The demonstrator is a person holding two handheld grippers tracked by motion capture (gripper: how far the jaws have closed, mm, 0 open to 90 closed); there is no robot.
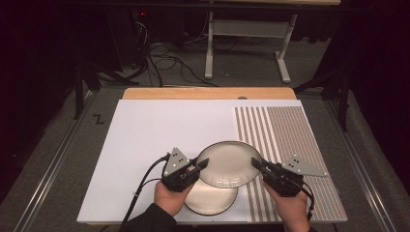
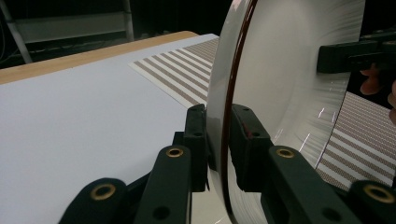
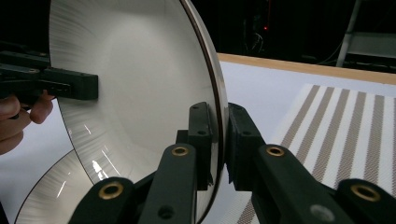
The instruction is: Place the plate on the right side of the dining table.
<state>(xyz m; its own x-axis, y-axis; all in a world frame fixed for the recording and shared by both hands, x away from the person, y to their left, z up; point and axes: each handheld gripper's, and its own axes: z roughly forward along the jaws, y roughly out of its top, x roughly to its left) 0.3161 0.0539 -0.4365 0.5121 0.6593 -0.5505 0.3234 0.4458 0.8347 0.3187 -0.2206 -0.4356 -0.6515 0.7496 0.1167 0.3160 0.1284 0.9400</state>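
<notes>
A white plate with a dark rim hangs above the white board, held from both sides. My left gripper is shut on its left rim, and its pads clamp the edge in the left gripper view. My right gripper is shut on the plate's right rim, seen close in the right gripper view. A second white plate lies flat on the board just below the lifted one, partly hidden by it. The lifted plate shows its inner face in both gripper views.
The white board covers the wooden table. A brown-striped mat lies along the board's right side. Beyond the table are cables on the floor and a grey table frame.
</notes>
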